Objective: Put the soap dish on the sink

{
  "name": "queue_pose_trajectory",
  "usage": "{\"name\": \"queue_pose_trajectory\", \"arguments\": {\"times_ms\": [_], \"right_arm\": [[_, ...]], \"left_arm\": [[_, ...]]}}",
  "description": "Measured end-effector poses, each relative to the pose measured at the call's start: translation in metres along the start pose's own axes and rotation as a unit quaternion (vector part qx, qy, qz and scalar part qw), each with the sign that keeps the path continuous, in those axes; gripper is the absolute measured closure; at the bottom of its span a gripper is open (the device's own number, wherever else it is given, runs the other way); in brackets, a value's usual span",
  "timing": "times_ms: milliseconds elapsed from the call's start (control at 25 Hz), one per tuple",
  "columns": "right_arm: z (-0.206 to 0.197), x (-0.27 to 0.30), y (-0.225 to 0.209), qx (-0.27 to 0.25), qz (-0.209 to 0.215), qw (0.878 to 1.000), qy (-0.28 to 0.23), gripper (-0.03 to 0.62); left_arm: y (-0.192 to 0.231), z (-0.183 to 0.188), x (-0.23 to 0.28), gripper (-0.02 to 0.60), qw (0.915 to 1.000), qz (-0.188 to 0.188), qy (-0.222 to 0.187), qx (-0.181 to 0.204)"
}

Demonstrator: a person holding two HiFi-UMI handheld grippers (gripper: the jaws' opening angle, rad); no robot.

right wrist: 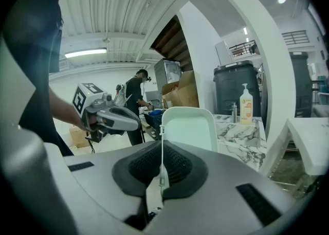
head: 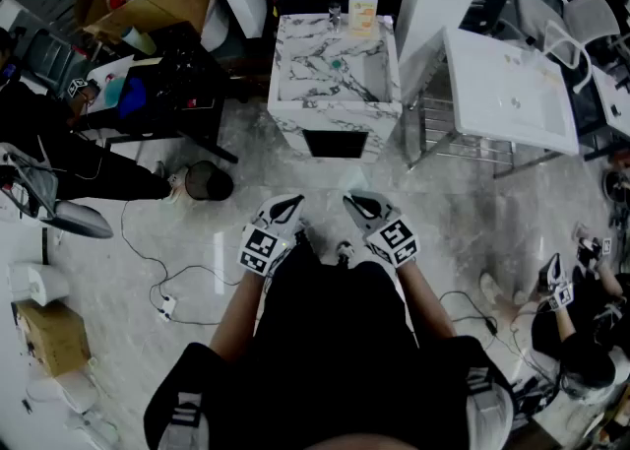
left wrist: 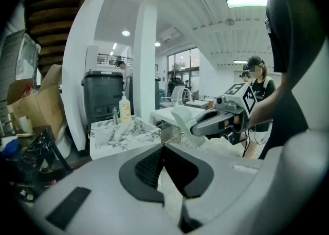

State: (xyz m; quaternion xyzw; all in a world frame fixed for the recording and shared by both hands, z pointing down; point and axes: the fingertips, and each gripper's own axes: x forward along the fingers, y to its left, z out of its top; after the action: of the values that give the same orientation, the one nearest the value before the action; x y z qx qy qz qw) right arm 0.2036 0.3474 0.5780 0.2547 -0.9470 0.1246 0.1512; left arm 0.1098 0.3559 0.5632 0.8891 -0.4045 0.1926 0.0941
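My right gripper (right wrist: 162, 149) is shut on the rim of the soap dish (right wrist: 189, 128), a pale white-green tray with rounded corners that stands upright in front of the jaws. In the left gripper view the soap dish (left wrist: 183, 120) juts from the right gripper (left wrist: 198, 127), held at mid height. My left gripper (left wrist: 163, 149) is shut with nothing in it. In the head view both the left gripper (head: 290, 204) and the right gripper (head: 356, 204) are close to my body. The marble sink (head: 295, 54) stands on the floor ahead of them, some way off.
An orange soap bottle (head: 363, 5) and a small tap (head: 335, 15) stand on the sink's back edge. A white basin unit (head: 507, 94) on a metal frame is at the right. A black bin (head: 209, 180), floor cables (head: 162, 281) and a dark table (head: 187, 84) are at the left. Another person (head: 576, 335) crouches lower right.
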Motion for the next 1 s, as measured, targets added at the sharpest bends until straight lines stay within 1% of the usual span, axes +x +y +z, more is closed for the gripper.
{"name": "queue_pose_trajectory", "arguments": {"times_ms": [160,320,480,640,840,1000], "right_arm": [[0.001,0.005,0.011,-0.005,0.006,1.000,0.002,0.594],[-0.002,0.005,0.017,-0.033,0.015,0.999,0.007,0.594],[-0.005,0.007,0.020,-0.022,0.016,1.000,0.015,0.594],[-0.007,0.012,0.024,-0.043,0.035,0.998,0.011,0.594],[0.000,0.016,0.027,-0.025,0.041,0.999,0.008,0.594],[0.005,0.019,0.028,-0.028,0.049,0.998,0.003,0.594]], "left_arm": [[0.000,0.001,-0.009,0.583,1.0000,0.006,-0.007,-0.004],[-0.006,-0.007,-0.019,0.583,0.9997,0.018,-0.009,-0.012],[-0.009,-0.017,-0.024,0.583,0.9994,0.027,-0.006,-0.021],[-0.007,-0.022,-0.031,0.583,0.9989,0.038,-0.006,-0.026],[-0.002,-0.024,-0.035,0.583,0.9983,0.051,-0.005,-0.028],[0.002,-0.022,-0.037,0.583,0.9979,0.058,-0.007,-0.027]]}}
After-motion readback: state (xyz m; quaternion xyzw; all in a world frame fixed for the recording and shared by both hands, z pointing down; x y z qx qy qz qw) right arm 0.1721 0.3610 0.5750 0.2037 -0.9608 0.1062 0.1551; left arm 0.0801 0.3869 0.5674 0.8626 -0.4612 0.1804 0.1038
